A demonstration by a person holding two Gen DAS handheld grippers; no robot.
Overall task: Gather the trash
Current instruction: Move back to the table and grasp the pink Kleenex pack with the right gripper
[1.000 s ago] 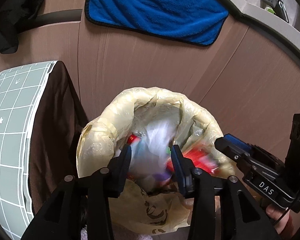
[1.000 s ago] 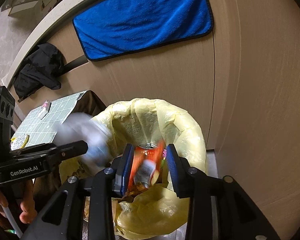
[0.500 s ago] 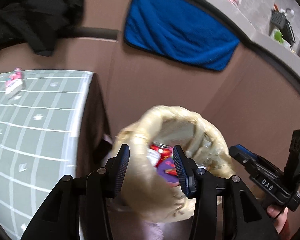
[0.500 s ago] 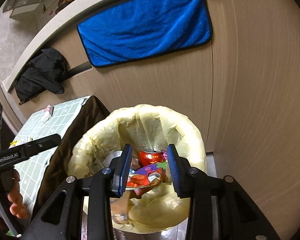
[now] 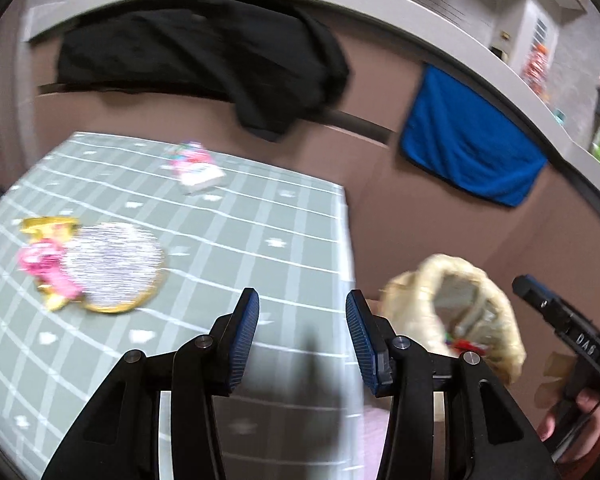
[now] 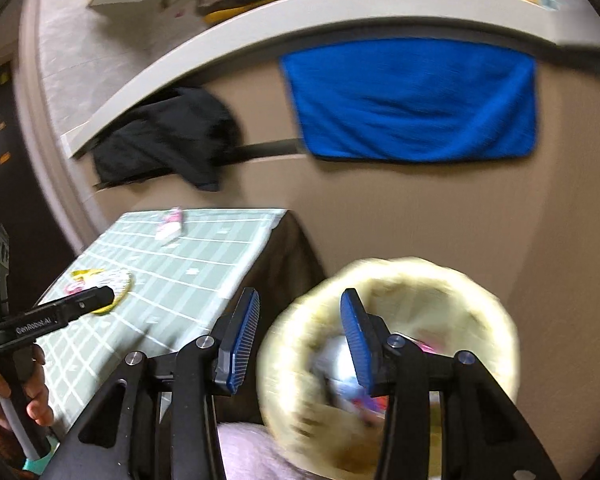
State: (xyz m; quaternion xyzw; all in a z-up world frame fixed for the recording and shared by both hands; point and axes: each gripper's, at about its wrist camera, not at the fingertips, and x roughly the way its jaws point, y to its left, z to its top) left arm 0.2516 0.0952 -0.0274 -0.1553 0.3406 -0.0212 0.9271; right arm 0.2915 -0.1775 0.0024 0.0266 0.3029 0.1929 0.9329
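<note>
Thin crinkled yellow plastic bin liner (image 6: 480, 292); fuzzy blue cloth towel (image 6: 412, 100).

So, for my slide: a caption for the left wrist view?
Open left gripper over the table, two wrappers left, bin beside.

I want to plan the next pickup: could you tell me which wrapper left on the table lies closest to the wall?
The small pink-and-white wrapper, alone near the table's far edge below the black garment. The silver-and-yellow wrapper lies much nearer the camera.
</note>
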